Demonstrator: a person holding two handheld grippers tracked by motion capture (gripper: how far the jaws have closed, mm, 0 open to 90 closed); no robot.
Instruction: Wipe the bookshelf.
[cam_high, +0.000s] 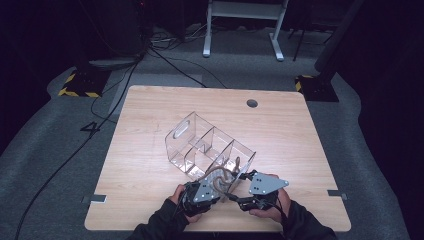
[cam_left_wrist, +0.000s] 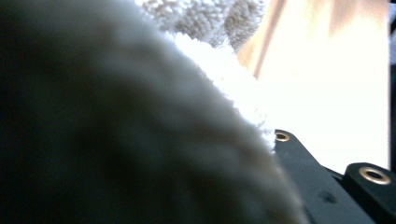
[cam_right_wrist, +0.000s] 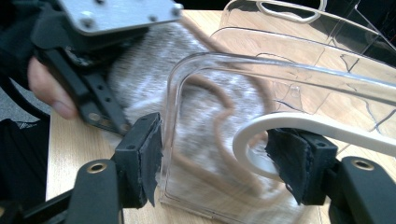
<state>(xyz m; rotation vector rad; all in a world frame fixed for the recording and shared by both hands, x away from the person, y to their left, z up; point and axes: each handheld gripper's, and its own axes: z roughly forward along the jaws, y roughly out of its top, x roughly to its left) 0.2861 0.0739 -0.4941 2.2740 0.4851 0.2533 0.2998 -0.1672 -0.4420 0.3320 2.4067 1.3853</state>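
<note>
Two hand-held tongs meet at the near edge of the pale wooden desk (cam_high: 150, 150) in the high view, by the near end of the clear plastic divided organiser (cam_high: 200, 145). The left tongs (cam_high: 200, 192) grip a grey fluffy sock with brown piping (cam_high: 220, 176), which hangs at the organiser's nearest compartment, seemingly on its way in. The right tongs (cam_high: 245, 195) sit against the organiser's near right corner, probably to steady it.

In the left gripper view the sock (cam_left_wrist: 224, 84) bulges blurred and close over the black jaw, clamped tight, with bright desk beyond.

In the right gripper view the right tongs (cam_right_wrist: 215, 158) stand fairly wide, astride the organiser's end wall (cam_right_wrist: 280, 70); whether the pads press it I cannot tell. Behind the clear wall the sock (cam_right_wrist: 205, 112) lies inside or just at the compartment, with the left tongs (cam_right_wrist: 112, 121) pinching its left edge.
</note>
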